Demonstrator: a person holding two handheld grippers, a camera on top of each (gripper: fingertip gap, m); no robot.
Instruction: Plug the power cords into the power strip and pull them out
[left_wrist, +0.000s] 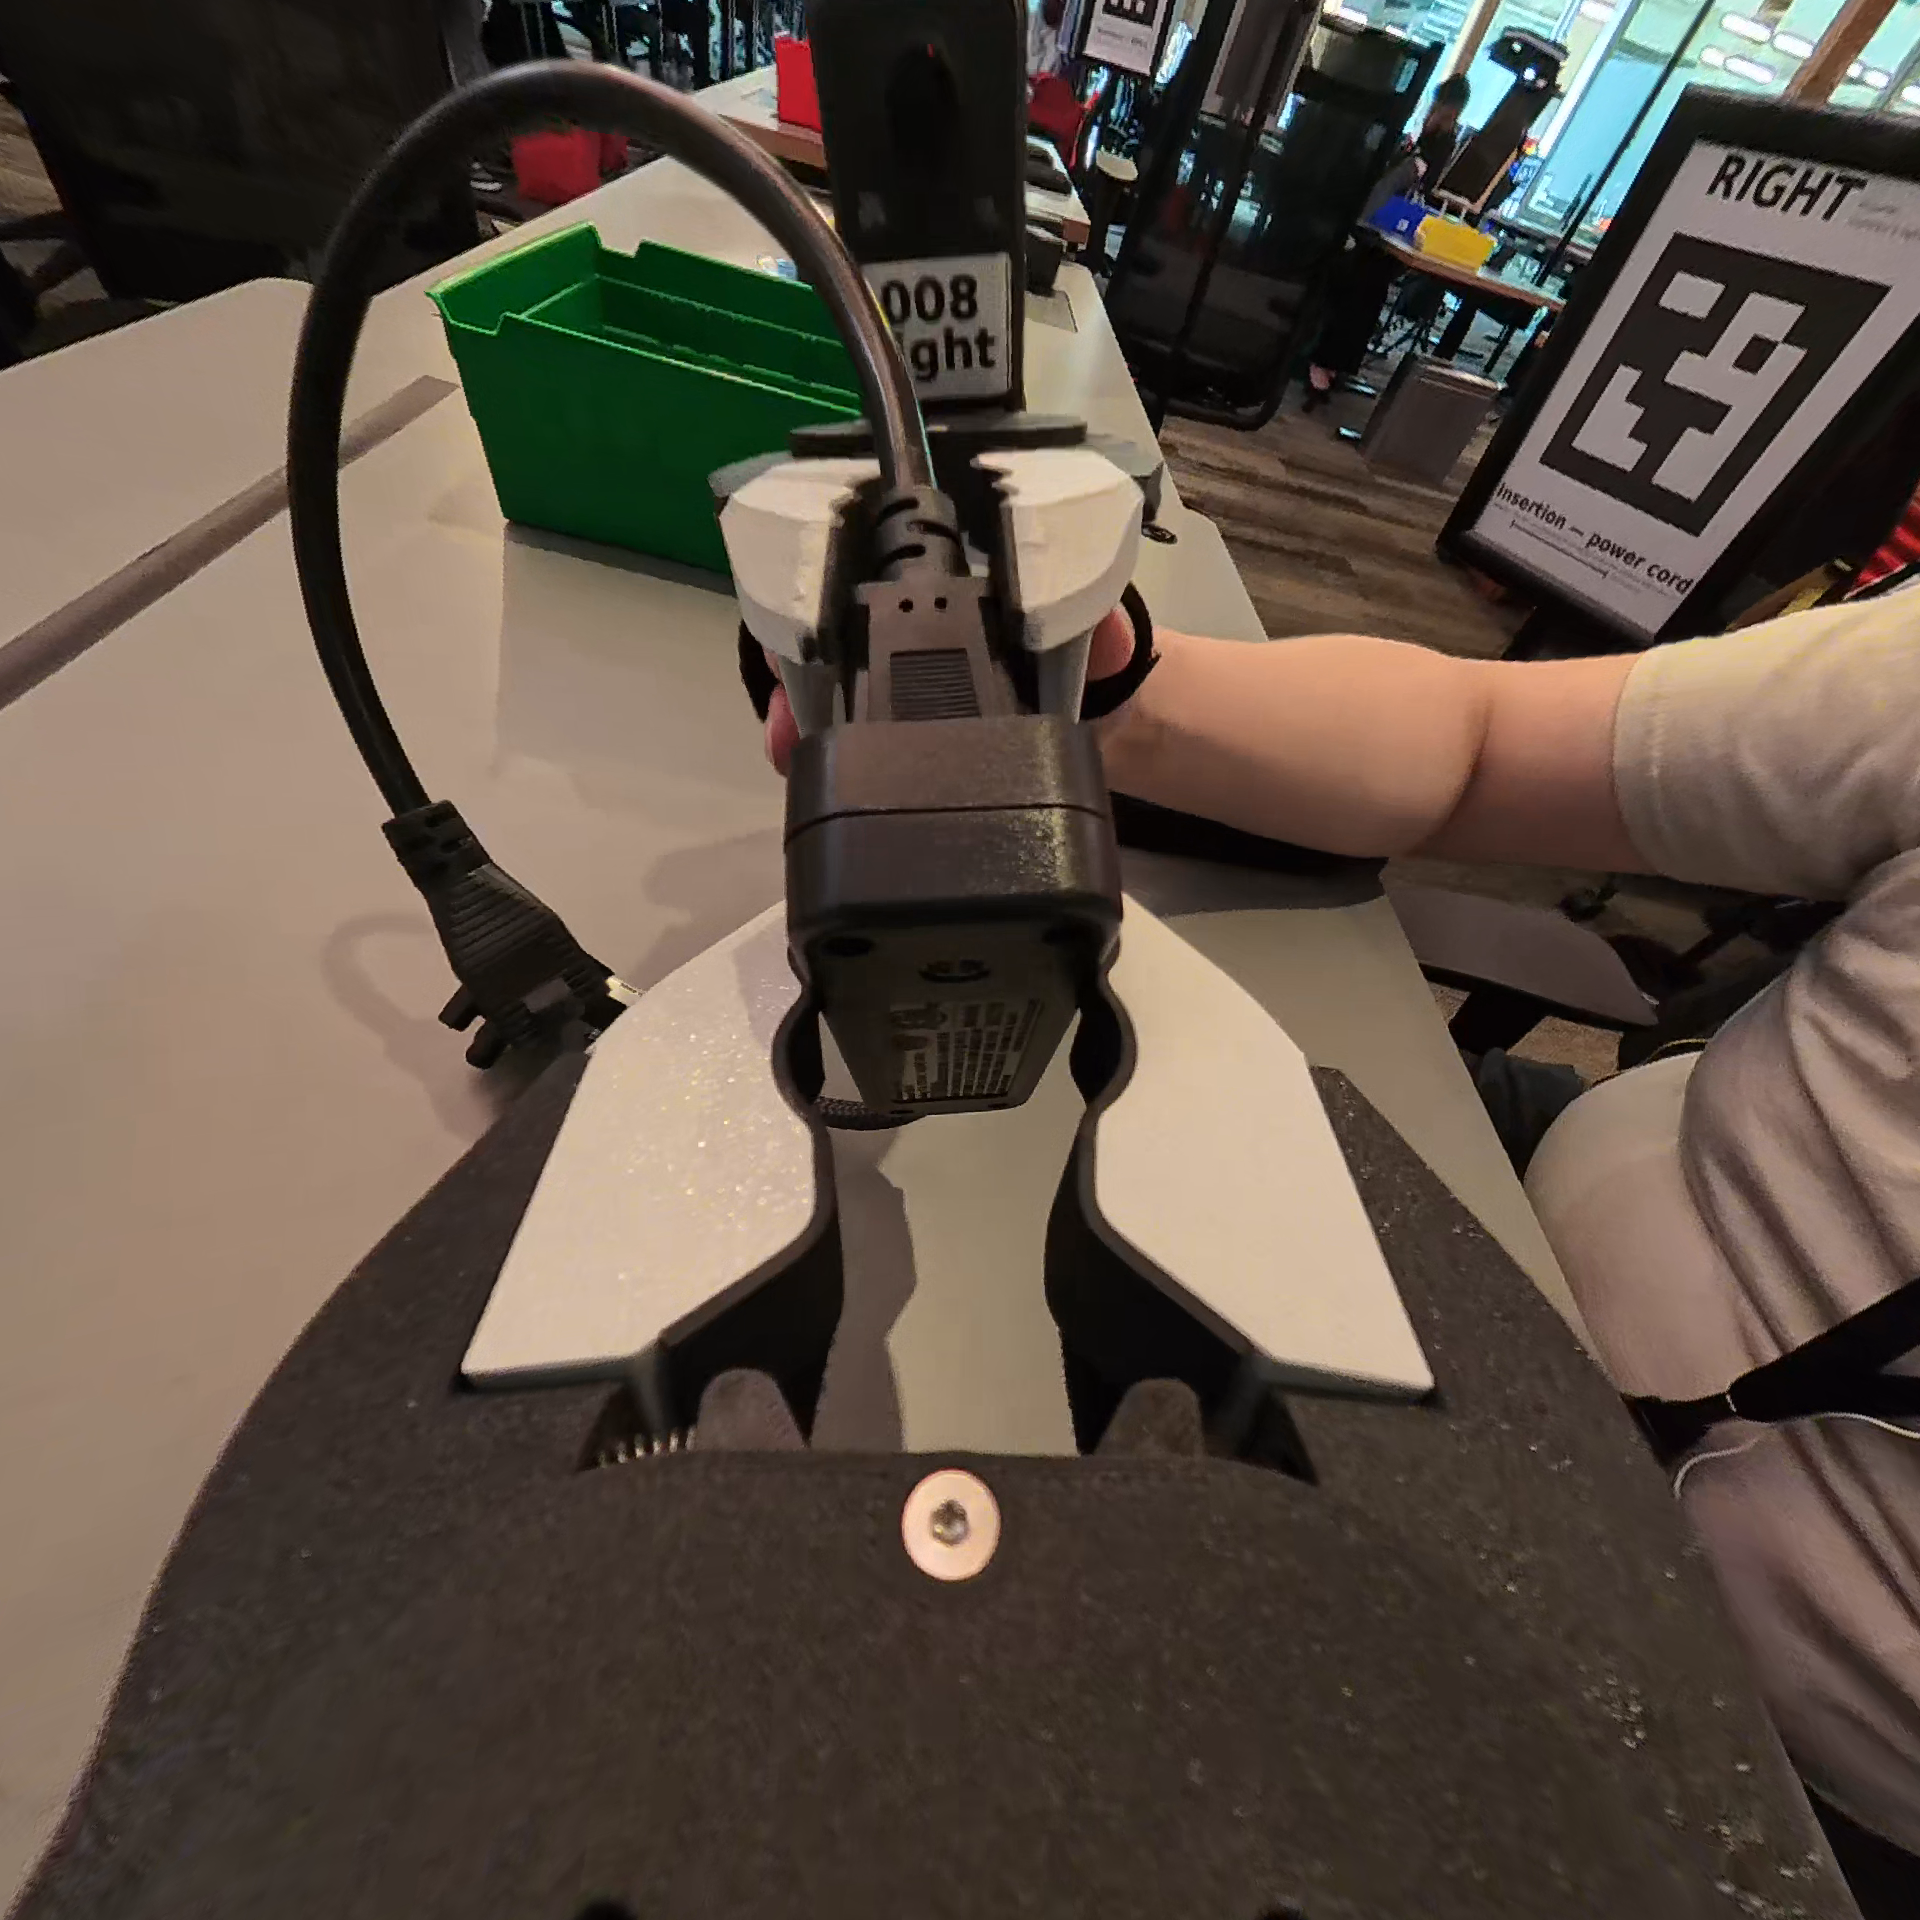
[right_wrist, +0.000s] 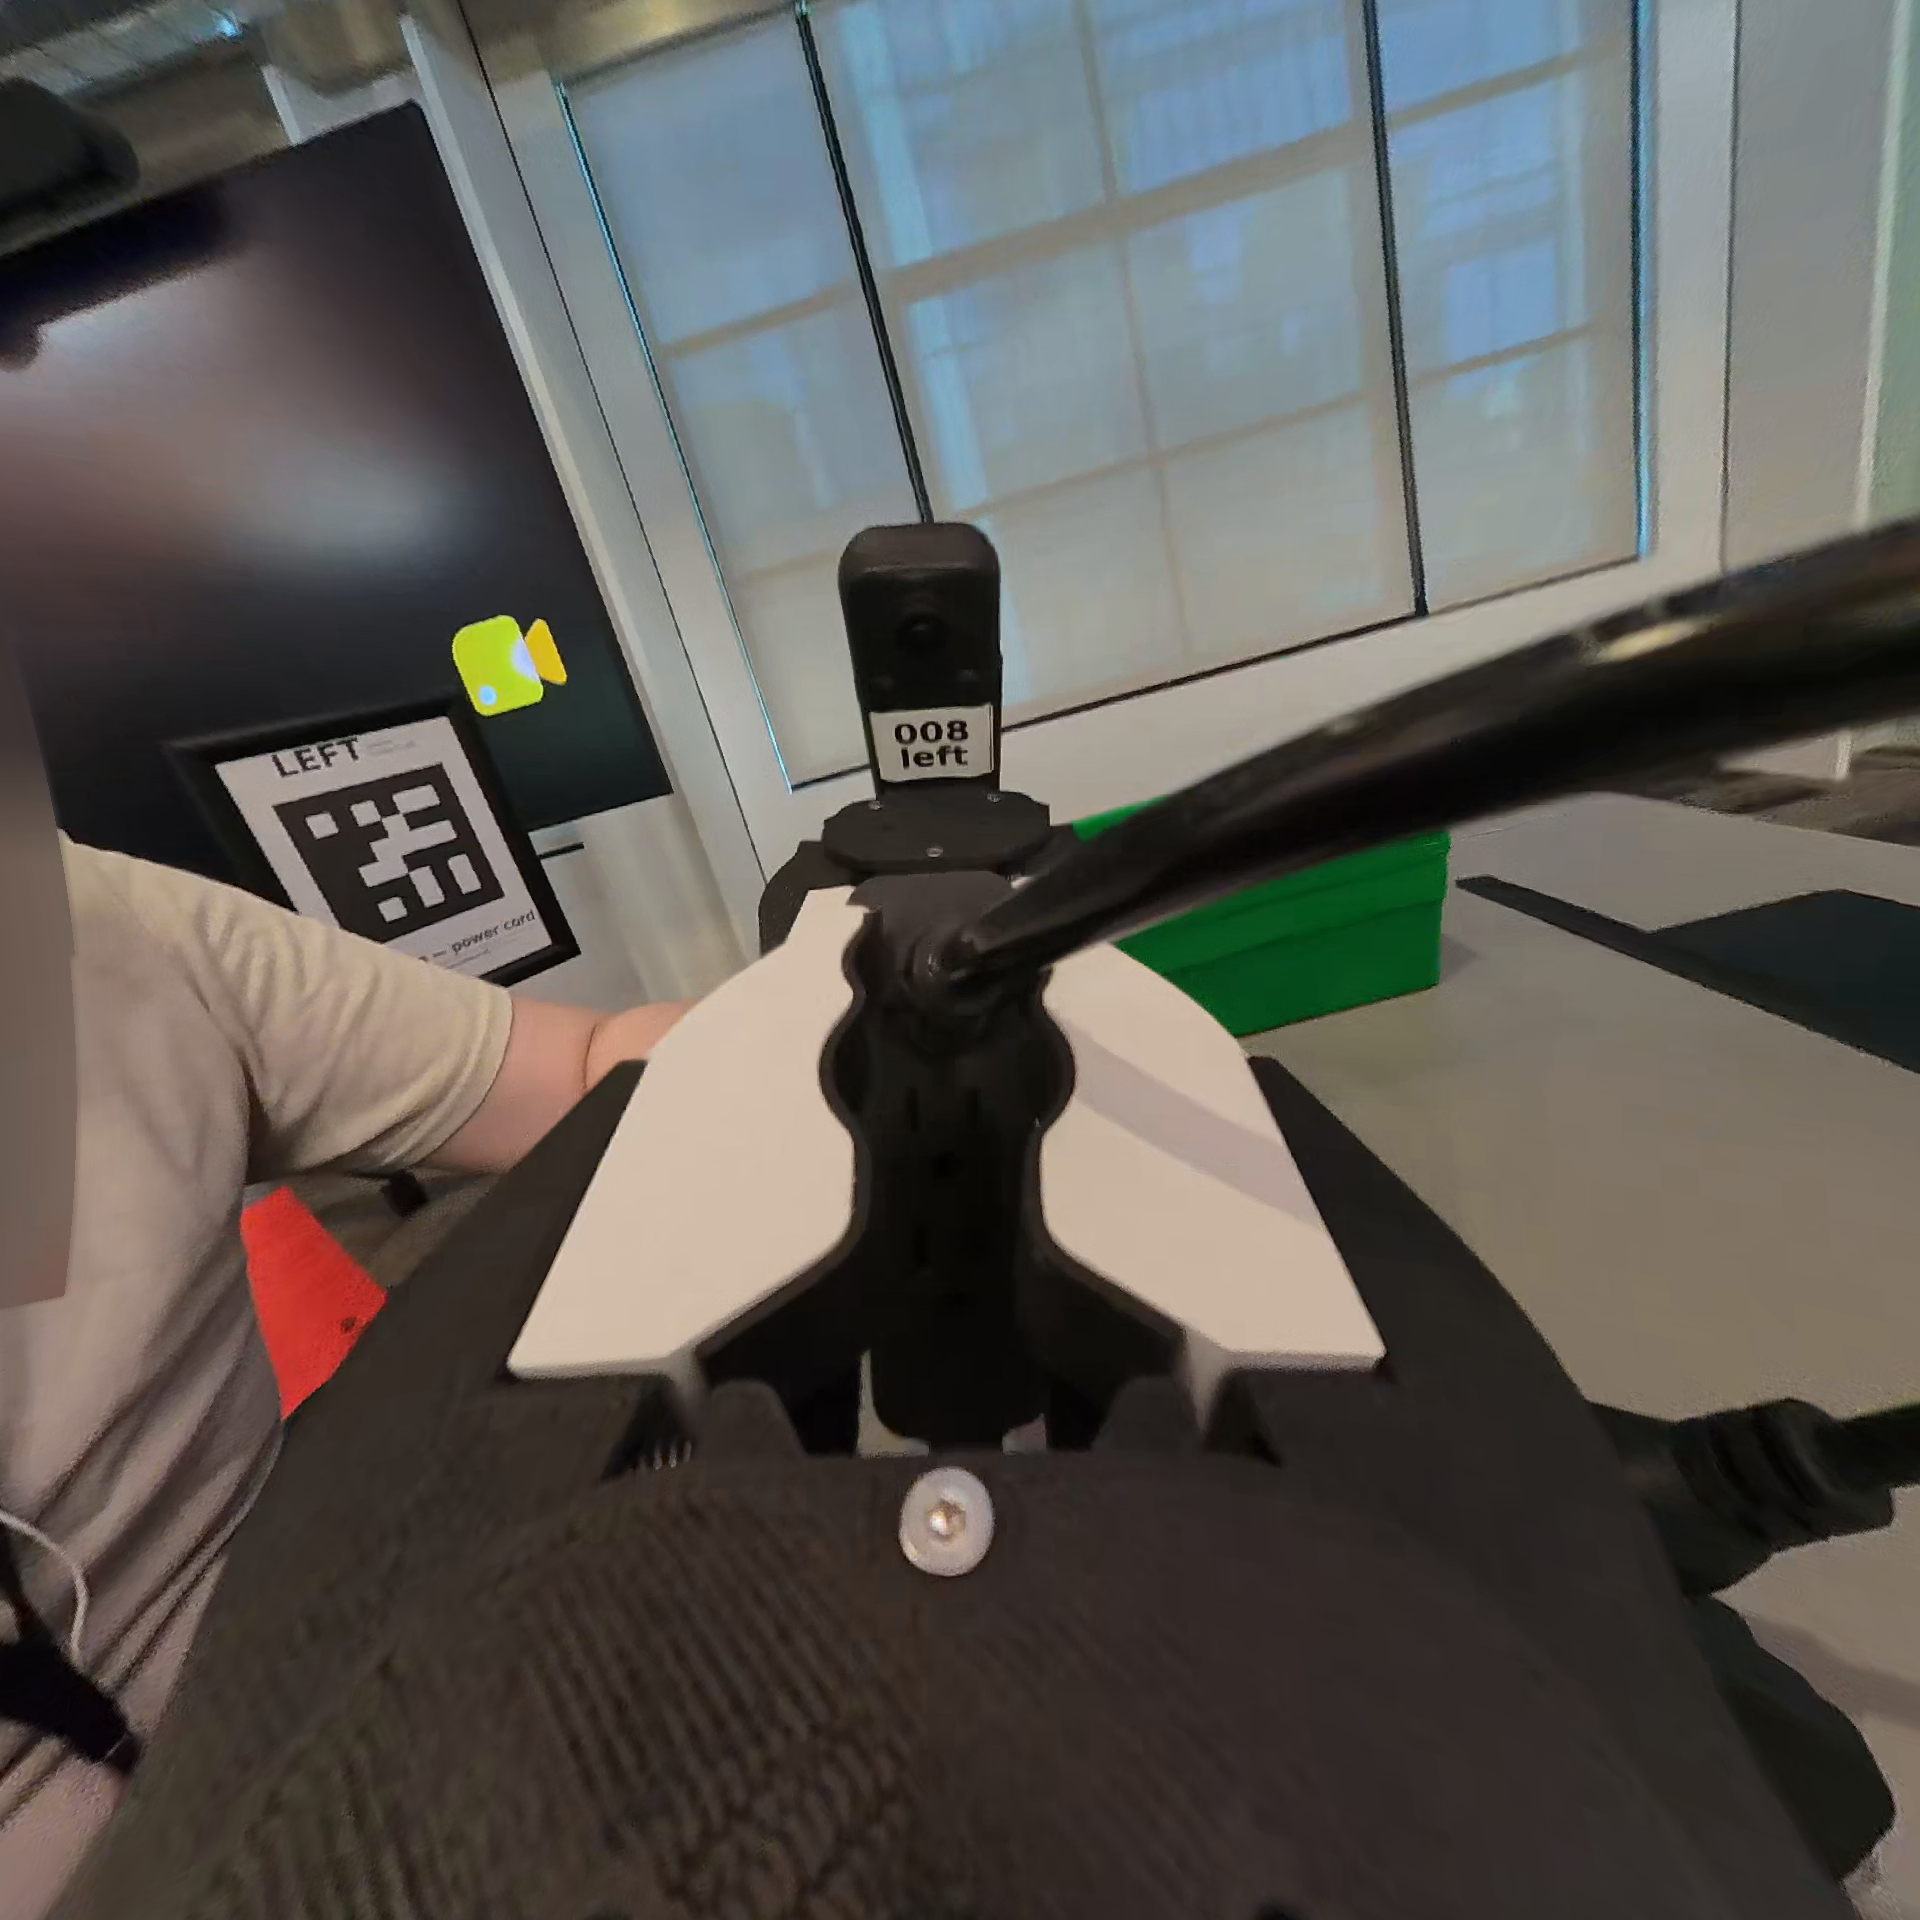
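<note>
My left gripper (left_wrist: 945, 997) is shut on a black power strip (left_wrist: 945, 862) and holds it above the grey table (left_wrist: 208, 727), with its labelled underside towards this camera. Facing it, my right gripper (left_wrist: 925, 582) is shut on a black plug (left_wrist: 935, 675) whose front meets the strip; no prongs show between them. The black cord (left_wrist: 343, 416) arcs up and left, down to a second plug (left_wrist: 509, 935) lying loose on the table. In the right wrist view my right gripper (right_wrist: 935, 940) clamps the plug over the strip's outlet face (right_wrist: 945, 1195). The cord (right_wrist: 1351, 758) runs off to the upper right.
A green bin (left_wrist: 623, 416) stands on the table behind the grippers and also shows in the right wrist view (right_wrist: 1299, 914). A person's forearm (left_wrist: 1351, 748) reaches in from the right. A framed marker sign (left_wrist: 1714, 364) stands beyond the table's right edge. Left tips to right tips: about 5 cm.
</note>
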